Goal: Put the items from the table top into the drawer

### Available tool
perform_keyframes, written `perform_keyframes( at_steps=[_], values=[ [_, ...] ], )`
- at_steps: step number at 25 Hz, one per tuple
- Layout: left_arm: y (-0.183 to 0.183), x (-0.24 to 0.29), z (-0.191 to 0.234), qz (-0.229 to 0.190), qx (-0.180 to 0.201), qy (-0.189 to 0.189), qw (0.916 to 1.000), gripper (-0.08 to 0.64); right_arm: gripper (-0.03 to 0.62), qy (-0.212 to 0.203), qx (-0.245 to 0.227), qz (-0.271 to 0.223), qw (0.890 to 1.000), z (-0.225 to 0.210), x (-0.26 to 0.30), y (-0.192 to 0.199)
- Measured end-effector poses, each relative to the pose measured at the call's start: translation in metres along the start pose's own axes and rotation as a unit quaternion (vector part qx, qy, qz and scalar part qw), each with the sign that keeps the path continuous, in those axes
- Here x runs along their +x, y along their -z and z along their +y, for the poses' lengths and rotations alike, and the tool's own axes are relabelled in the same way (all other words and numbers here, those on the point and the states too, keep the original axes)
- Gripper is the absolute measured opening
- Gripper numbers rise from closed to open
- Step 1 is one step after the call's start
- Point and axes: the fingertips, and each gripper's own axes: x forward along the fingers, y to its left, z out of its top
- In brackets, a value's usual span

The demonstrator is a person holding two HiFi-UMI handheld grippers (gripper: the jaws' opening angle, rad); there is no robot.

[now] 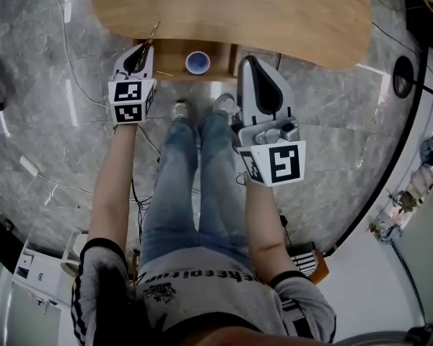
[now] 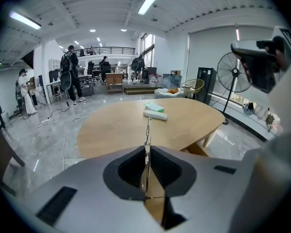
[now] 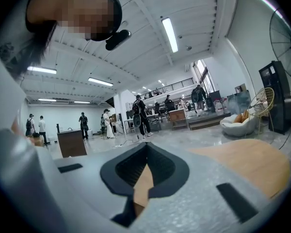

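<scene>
My left gripper (image 1: 146, 47) is shut on a thin long stick-like item (image 1: 154, 32) whose far end points over the near edge of the wooden table (image 1: 289, 13). In the left gripper view the stick (image 2: 148, 130) runs out between the pads toward a white item (image 2: 155, 114) and a green item (image 2: 154, 106) lying on the table. Just right of this gripper an open wooden drawer (image 1: 172, 52) under the table edge holds a round blue-and-white thing (image 1: 197, 63). My right gripper (image 1: 250, 60) hovers beside the drawer's right end, shut and empty (image 3: 146, 145).
The person's legs and shoes (image 1: 202, 110) stand on the marble floor below the drawer. Cables (image 1: 65, 56) trail over the floor at the left. A standing fan (image 2: 234, 73) is beyond the table's right side, and people (image 2: 69, 72) stand far off in the hall.
</scene>
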Motion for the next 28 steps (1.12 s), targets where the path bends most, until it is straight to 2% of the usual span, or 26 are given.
perform_keyframes(
  at_steps=[5, 9, 15, 23, 28],
  values=[
    [0.032, 0.006, 0.004, 0.015, 0.036, 0.035, 0.9986, 0.032, 0.000, 0.005, -0.001, 0.007, 1.000, 0.015, 0.003, 0.014],
    [0.049, 0.014, -0.011, 0.031, 0.079, 0.081, 0.9931, 0.032, 0.000, 0.008, -0.003, 0.012, 1.000, 0.015, 0.003, 0.020],
    [0.072, 0.028, -0.027, 0.068, 0.144, 0.138, 0.9776, 0.032, 0.000, 0.019, 0.001, 0.020, 1.000, 0.013, 0.005, 0.031],
    [0.091, 0.052, -0.029, 0.114, 0.189, 0.184, 0.9578, 0.032, 0.000, 0.030, 0.005, 0.031, 0.999, 0.004, 0.009, 0.048],
    [0.098, 0.068, -0.034, 0.127, 0.211, 0.203, 0.9476, 0.033, 0.000, 0.037, 0.007, 0.037, 0.999, -0.002, 0.013, 0.055]
  ],
)
